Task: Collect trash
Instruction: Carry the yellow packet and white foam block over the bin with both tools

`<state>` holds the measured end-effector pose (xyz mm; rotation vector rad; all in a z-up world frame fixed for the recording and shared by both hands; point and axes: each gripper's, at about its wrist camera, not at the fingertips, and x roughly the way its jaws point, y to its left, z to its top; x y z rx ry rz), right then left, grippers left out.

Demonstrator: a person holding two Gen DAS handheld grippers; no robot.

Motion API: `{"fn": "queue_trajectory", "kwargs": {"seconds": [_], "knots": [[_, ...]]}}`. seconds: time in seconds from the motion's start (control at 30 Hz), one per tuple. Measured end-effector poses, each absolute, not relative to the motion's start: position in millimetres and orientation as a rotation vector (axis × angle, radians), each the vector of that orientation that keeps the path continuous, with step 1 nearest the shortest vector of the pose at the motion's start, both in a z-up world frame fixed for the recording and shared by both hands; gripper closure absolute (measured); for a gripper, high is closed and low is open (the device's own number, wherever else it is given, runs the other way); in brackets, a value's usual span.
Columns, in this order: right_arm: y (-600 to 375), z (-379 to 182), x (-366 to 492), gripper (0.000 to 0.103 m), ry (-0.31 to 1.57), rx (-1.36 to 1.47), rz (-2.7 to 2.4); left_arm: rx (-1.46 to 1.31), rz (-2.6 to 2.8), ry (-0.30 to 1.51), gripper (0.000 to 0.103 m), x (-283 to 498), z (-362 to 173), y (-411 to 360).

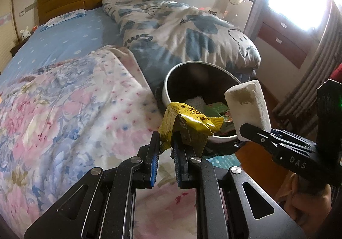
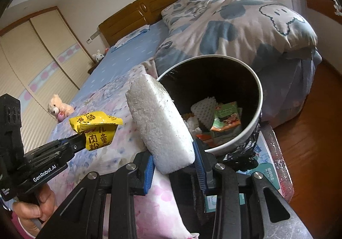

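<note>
My left gripper (image 1: pixel 165 149) is shut on a crumpled yellow snack wrapper (image 1: pixel 188 125), held just in front of the bin's near rim. The same wrapper (image 2: pixel 96 127) shows at the left of the right wrist view, in that gripper (image 2: pixel 84 142). My right gripper (image 2: pixel 174 164) is shut on a white foam block (image 2: pixel 160 123) that stands tilted beside the bin. In the left wrist view the block (image 1: pixel 248 104) hangs over the bin's right rim. The round white bin (image 2: pixel 259 98) with a dark inside holds a green packet (image 2: pixel 226 117) and white padding.
The bin (image 1: pixel 165 87) stands on a low stand at the bedside. A flowered blanket (image 1: pixel 64 110) and a blue cartoon quilt (image 1: pixel 181 29) cover the bed. A small plush bear (image 2: pixel 59 108) lies on the blanket. Wooden floor (image 2: pixel 310 153) runs to the right.
</note>
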<state>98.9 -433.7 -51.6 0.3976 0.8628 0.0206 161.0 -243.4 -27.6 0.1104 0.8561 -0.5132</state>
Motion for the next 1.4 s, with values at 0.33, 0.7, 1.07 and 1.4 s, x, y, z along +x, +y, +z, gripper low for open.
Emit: {"fn": "queue_trajectory", "kwargs": {"seconds": [0.33, 0.7, 1.07, 1.4], "knots": [[-447, -50, 101, 0.069, 0.858, 0.403, -0.003, 0.13, -0.531, 0.847, 0.091, 164, -24, -259], [-460, -45, 112, 0.069, 0.857, 0.389, -0.022, 0.143, -0.545, 0.841, 0.091, 172, -21, -275], [-468, -42, 127, 0.069, 0.879, 0.374, -0.025, 0.151, -0.551, 0.851, 0.091, 186, -22, -290], [-477, -43, 143, 0.069, 0.894, 0.381, -0.019, 0.164, -0.548, 0.853, 0.091, 200, -23, -304]]}}
